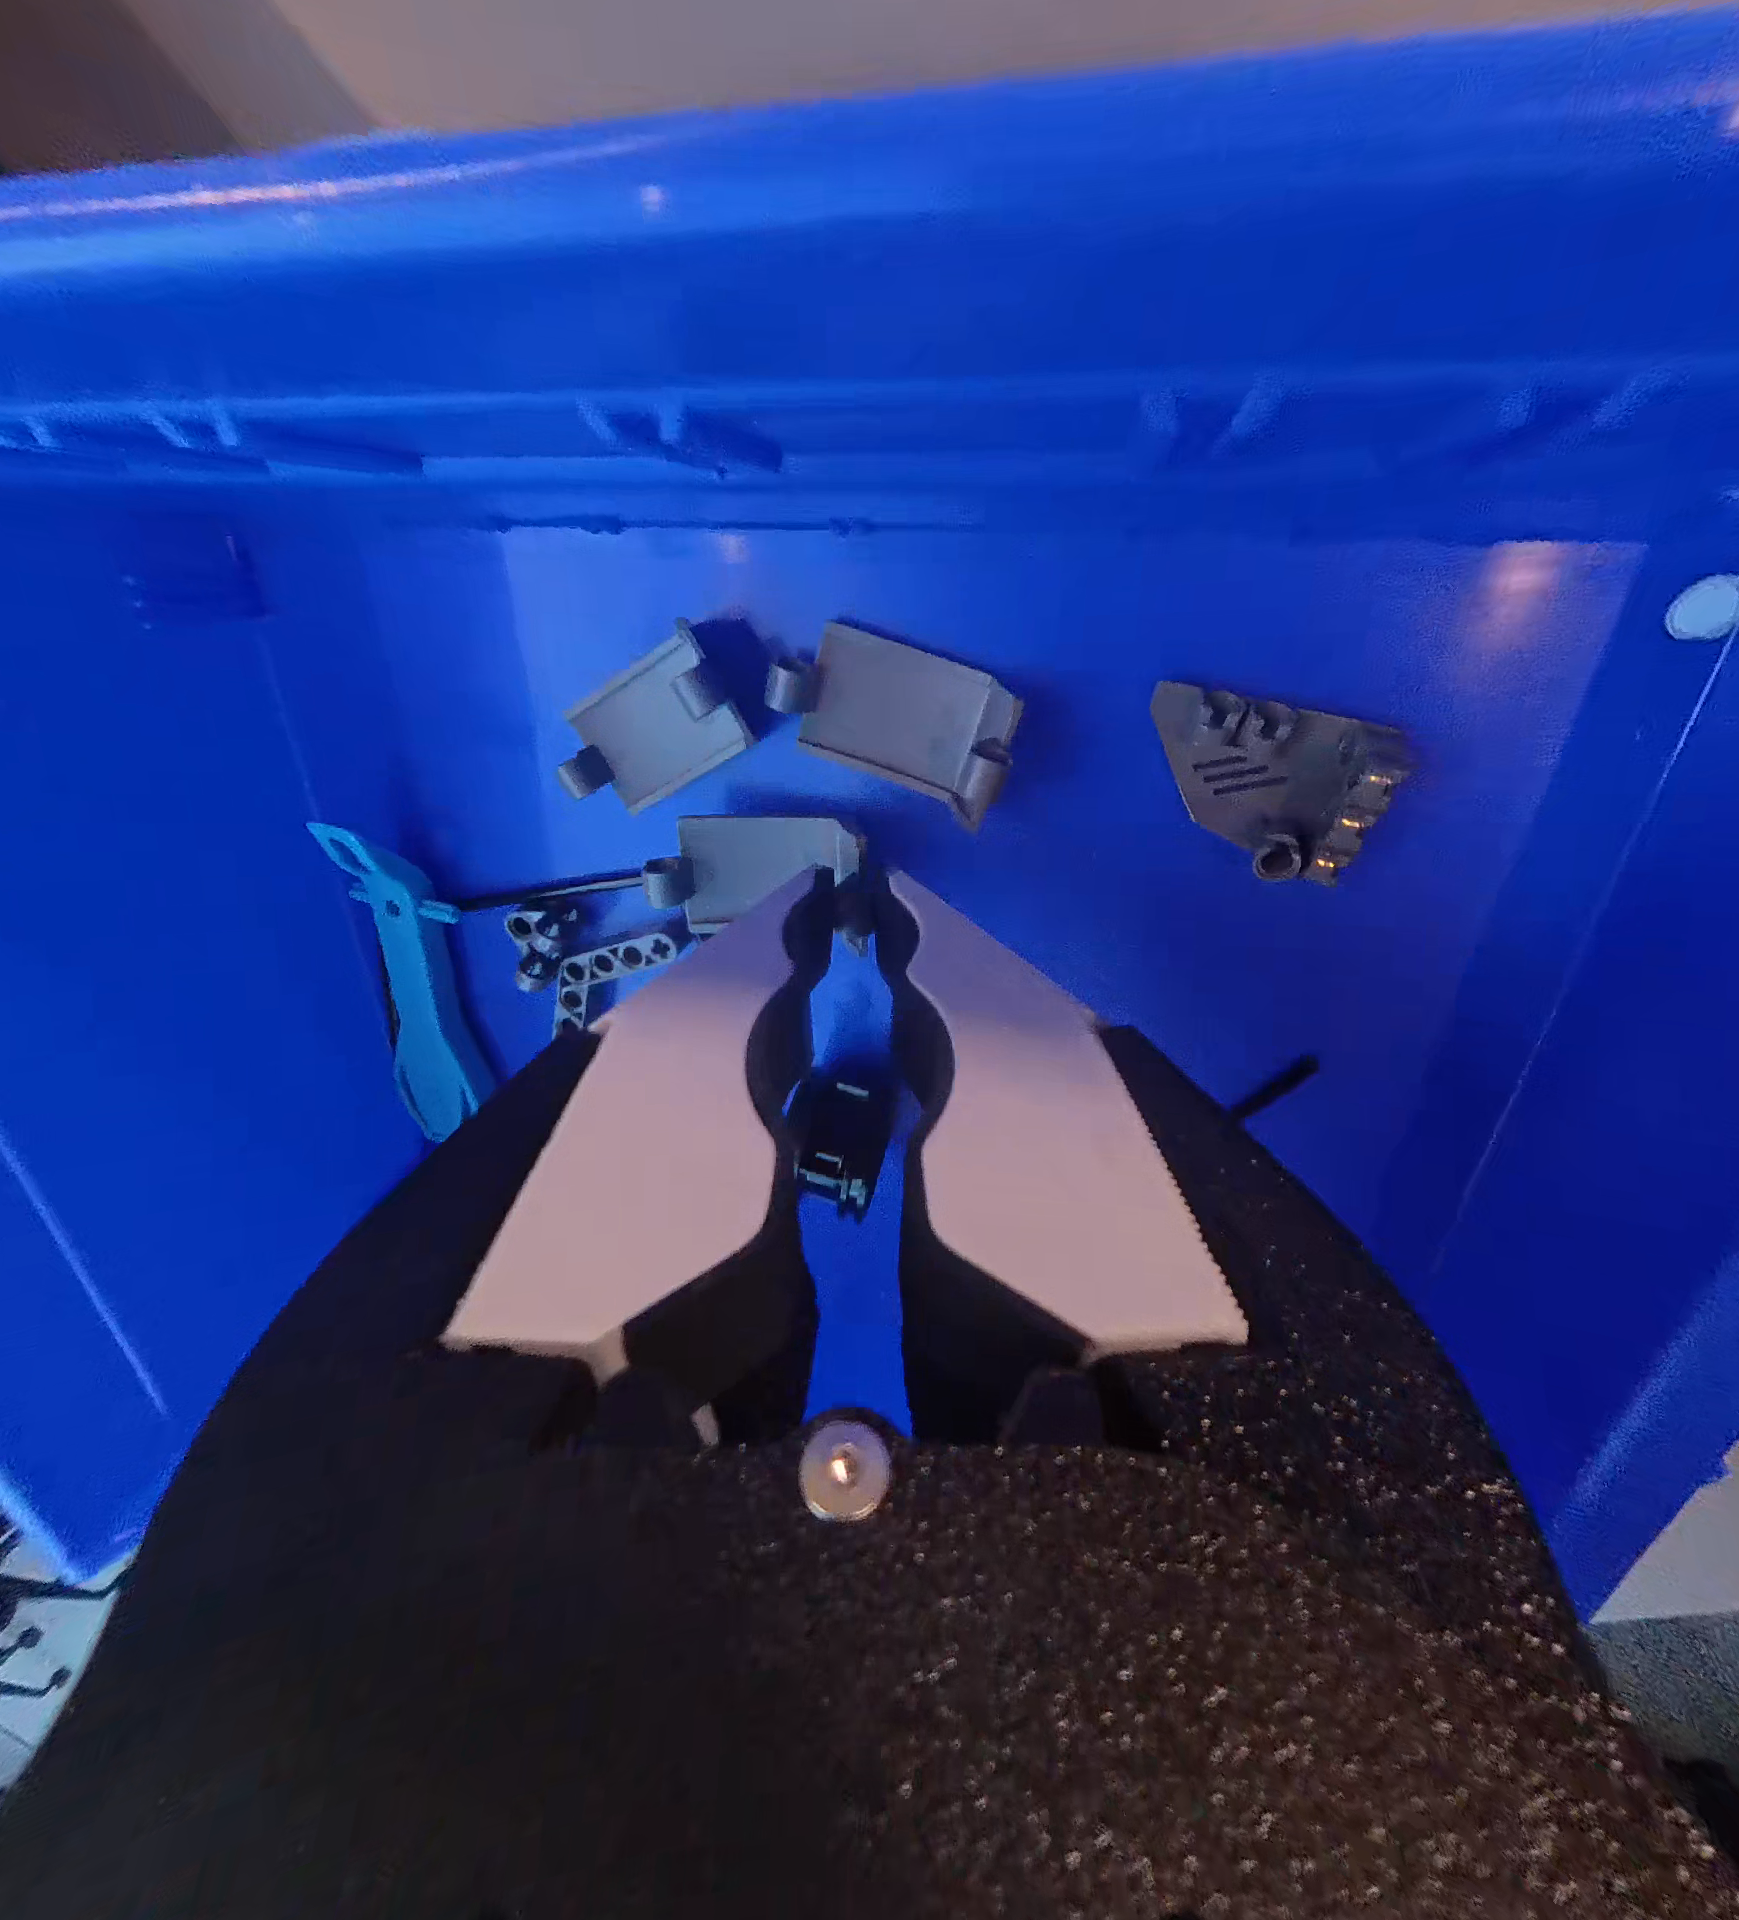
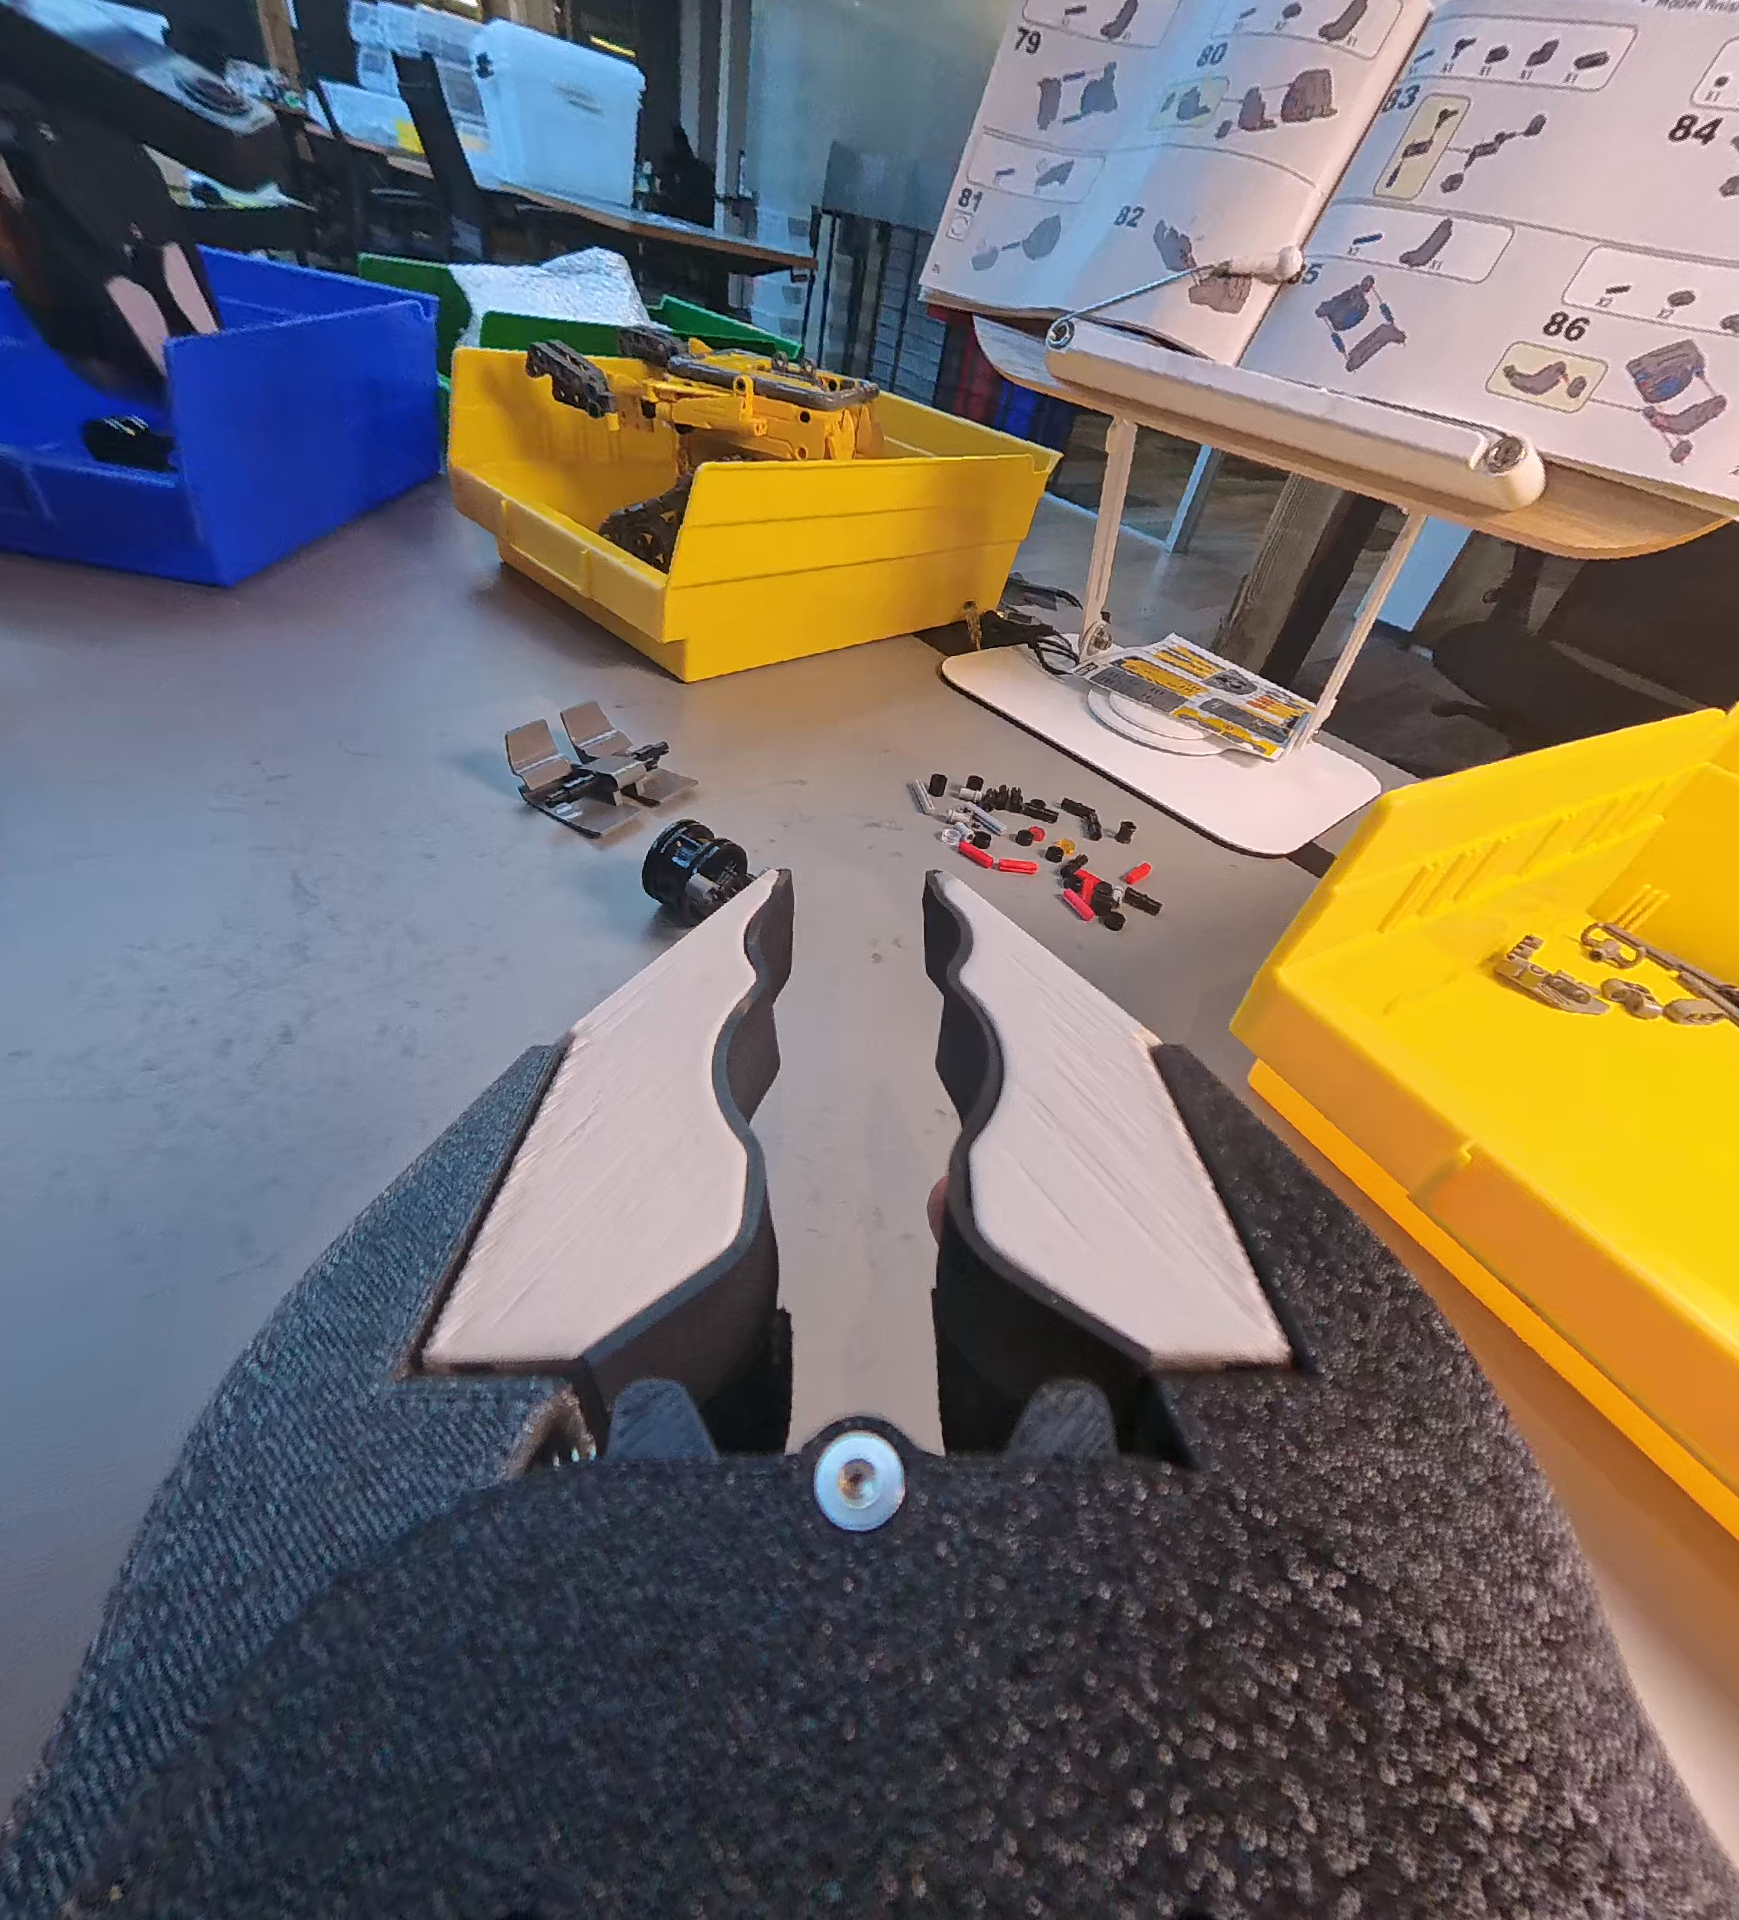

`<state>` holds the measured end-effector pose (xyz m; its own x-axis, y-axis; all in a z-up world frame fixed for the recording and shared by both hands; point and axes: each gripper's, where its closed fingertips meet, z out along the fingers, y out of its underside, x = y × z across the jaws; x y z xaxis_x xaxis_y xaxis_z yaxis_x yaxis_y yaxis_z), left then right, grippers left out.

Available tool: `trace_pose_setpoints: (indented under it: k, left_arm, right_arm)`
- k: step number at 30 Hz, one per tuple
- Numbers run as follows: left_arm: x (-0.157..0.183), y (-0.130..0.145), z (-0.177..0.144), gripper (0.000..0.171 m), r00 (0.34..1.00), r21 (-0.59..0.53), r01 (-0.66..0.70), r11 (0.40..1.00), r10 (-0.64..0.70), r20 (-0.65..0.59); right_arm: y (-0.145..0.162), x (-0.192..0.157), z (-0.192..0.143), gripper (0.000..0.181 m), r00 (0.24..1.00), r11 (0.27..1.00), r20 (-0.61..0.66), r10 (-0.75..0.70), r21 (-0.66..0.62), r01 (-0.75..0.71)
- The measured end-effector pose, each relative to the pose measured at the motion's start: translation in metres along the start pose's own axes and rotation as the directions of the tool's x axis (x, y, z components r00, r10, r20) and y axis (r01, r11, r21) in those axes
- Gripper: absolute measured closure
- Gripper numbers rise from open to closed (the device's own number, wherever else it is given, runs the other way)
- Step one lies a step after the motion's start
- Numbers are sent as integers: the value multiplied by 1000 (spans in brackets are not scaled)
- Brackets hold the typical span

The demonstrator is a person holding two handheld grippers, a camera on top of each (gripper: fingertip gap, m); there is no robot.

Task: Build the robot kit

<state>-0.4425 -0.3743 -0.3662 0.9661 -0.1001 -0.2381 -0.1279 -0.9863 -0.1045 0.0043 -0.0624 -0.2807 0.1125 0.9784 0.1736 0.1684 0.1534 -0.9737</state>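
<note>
Inside the blue bin [image 1: 221, 727], left gripper [image 1: 852, 914] jaws clamp a grey hinged panel [image 1: 756, 868]; right gripper [image 2: 857, 904] jaws stand apart above the table [image 2: 221, 935].

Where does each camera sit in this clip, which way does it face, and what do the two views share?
Left wrist view: on the left tongs, looking down into the blue bin; its tips are closed on a grey panel piece, other grey pieces nearby.
Right wrist view: on the right tongs, facing across the grey table, open and empty, a black wheel hub beside the left finger.
Shared: the blue bin with the left tongs inside.
</note>
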Motion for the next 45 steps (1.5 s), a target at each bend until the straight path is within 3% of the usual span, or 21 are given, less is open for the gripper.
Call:
trace_pose_setpoints:
  k: [4, 8, 10, 11, 14, 17, 19, 21, 22, 25, 27, 30, 32, 36, 41, 43, 45]
  left_arm:
    - [-8, -3, -35, 165, 997, 76, 2, 997, -8, 78]
    - [-6, -30, -103, 165, 990, 330, 42, 943, -83, 112]
    - [16, -59, -147, 165, 994, 528, 67, 847, -101, 36]
    - [35, -78, -170, 165, 996, 633, 89, 769, -84, -37]
    - [120, -130, -208, 165, 957, 814, 158, 559, 116, -266]
    - [212, -174, -193, 166, 850, 836, 233, 497, 315, -423]
    - [267, -200, -156, 165, 781, 793, 219, 568, 386, -492]
    - [303, -211, -101, 165, 798, 732, 27, 681, 426, -426]
    - [315, -215, -84, 165, 804, 713, -69, 697, 462, -373]
    - [328, -221, -53, 165, 825, 667, -277, 692, 527, -204]
    - [330, -223, -51, 163, 825, 670, -320, 669, 545, -150]
    - [321, -221, -57, 145, 841, 691, -291, 662, 521, -145]
    - [302, -218, -78, 141, 871, 734, -209, 646, 464, -161]
    - [205, -194, -129, 144, 976, 789, -71, 611, 204, -71]
    - [66, -106, -116, 141, 986, 612, 64, 788, -144, 83]
    - [34, -72, -95, 129, 974, 521, 152, 840, -215, 64]
    - [16, -45, -73, 133, 964, 429, 234, 872, -265, 13]
  right_arm:
    - [-4, 0, -2, 156, 1000, 1000, -4, -21, 8, 21]
    - [-8, -1, -3, 157, 1000, 1000, -1, -22, 22, 22]
    - [-10, -2, -3, 157, 1000, 999, 0, -22, 29, 22]
    - [-12, -3, -3, 157, 1000, 999, 1, -23, 33, 23]
    - [-14, -6, -3, 158, 1000, 999, 4, -26, 43, 26]
    - [-13, -8, -2, 158, 1000, 999, 5, -26, 38, 25]
    - [-11, -8, -1, 158, 1000, 999, 4, -23, 32, 23]
    - [-9, -8, -1, 158, 1000, 999, 1, -26, 25, 26]
    - [-8, -8, -1, 158, 1000, 999, -1, -29, 22, 29]
    - [-7, -7, -1, 159, 999, 999, -5, -43, 16, 43]
    - [-7, -6, 0, 159, 999, 999, -1, -46, 15, 46]
    - [-6, -7, 1, 159, 999, 999, 9, -43, 13, 43]
    - [-7, -9, 0, 159, 999, 999, 14, -44, 16, 44]
    - [-11, -12, -1, 159, 999, 998, 23, -49, 28, 49]
    - [-16, -16, -3, 159, 997, 997, 35, -67, 40, 66]
    - [-18, -17, -4, 159, 997, 997, 34, -72, 45, 70]
    - [-19, -18, -4, 159, 997, 996, 35, -72, 49, 70]
